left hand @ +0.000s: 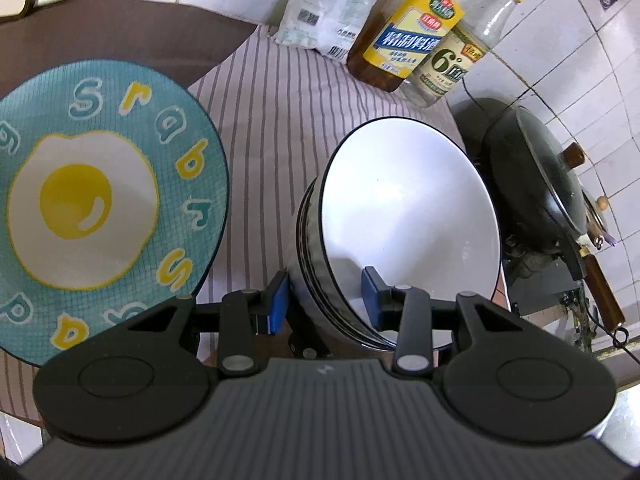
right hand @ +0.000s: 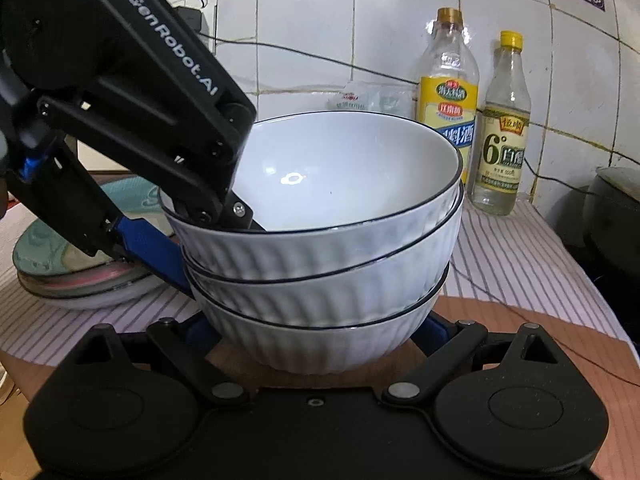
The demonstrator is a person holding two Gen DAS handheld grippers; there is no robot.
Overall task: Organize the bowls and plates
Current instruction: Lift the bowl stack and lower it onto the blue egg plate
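Two wrist cams, both jammed right up against the same stack of bowls [left hand: 400, 240]

The left wrist view looks steeply down from above, its own fingers straddling the stack's near rim, with the egg-print plate [left hand: 100, 208] off to its left and the wok [left hand: 532, 184] at right. The right wrist view sits low, almost level with the counter, facing the tiled wall [right hand: 320, 20] with the stack of bowls [right hand: 320, 248] filling the middle (very close, fingers either side of the bottom bowl). Shared between them: the bowls, the striped cloth [left hand: 280, 120], the yellow-label bottle [right hand: 447, 96] and the vinegar bottle [right hand: 505, 128]; the left gripper [right hand: 208, 216] shows up in the right view too, reaching in from upper left.
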